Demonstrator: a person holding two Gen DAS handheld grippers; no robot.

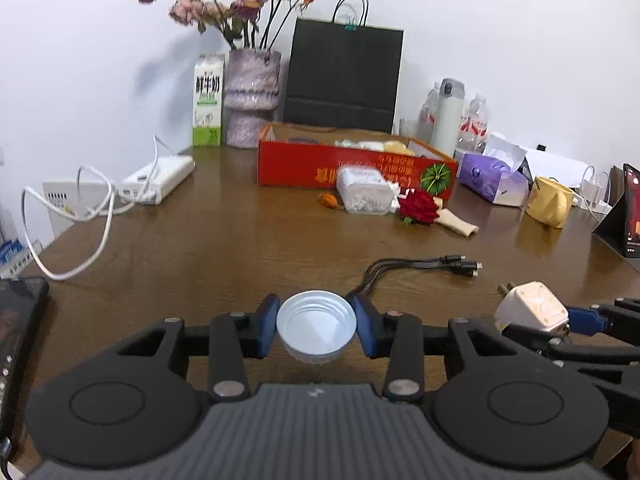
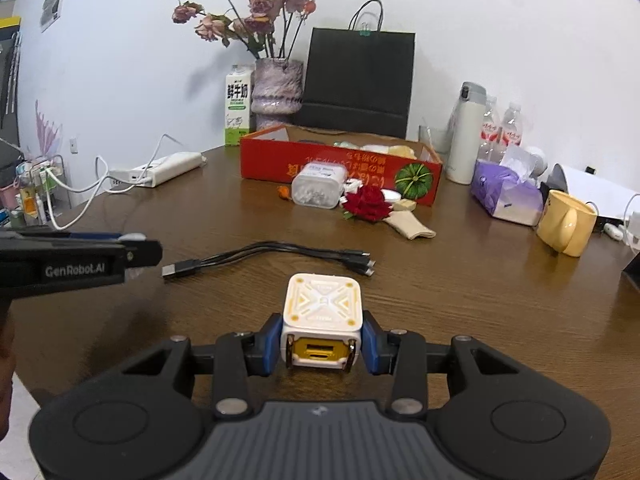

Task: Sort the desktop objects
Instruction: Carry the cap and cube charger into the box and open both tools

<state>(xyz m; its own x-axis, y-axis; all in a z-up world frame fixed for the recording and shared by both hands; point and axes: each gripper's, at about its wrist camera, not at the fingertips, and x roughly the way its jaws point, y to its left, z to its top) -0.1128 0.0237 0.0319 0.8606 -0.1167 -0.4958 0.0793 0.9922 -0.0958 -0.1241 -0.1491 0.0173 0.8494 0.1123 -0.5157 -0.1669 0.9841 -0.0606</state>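
Note:
My left gripper point(image 1: 316, 326) is shut on a white screw lid point(image 1: 316, 322), hollow side up, above the brown table point(image 1: 224, 240). My right gripper point(image 2: 322, 340) is shut on a white and yellow charger plug point(image 2: 322, 316); it also shows at the right of the left wrist view point(image 1: 530, 308). A black multi-head cable point(image 2: 276, 256) lies on the table ahead of both grippers. The open red box point(image 2: 340, 160) with items inside stands at the back. A clear container point(image 2: 318, 188), a red rose point(image 2: 368, 204) and a beige piece point(image 2: 410, 224) lie in front of it.
A white power strip point(image 2: 164, 168) with white cables lies at the back left. A milk carton point(image 2: 239, 104), flower vase point(image 2: 276, 92) and black bag point(image 2: 360, 80) stand by the wall. A white flask point(image 2: 466, 132), purple tissue pack point(image 2: 504, 192) and yellow mug point(image 2: 566, 222) are on the right. A dark phone point(image 1: 18, 328) lies at the left edge.

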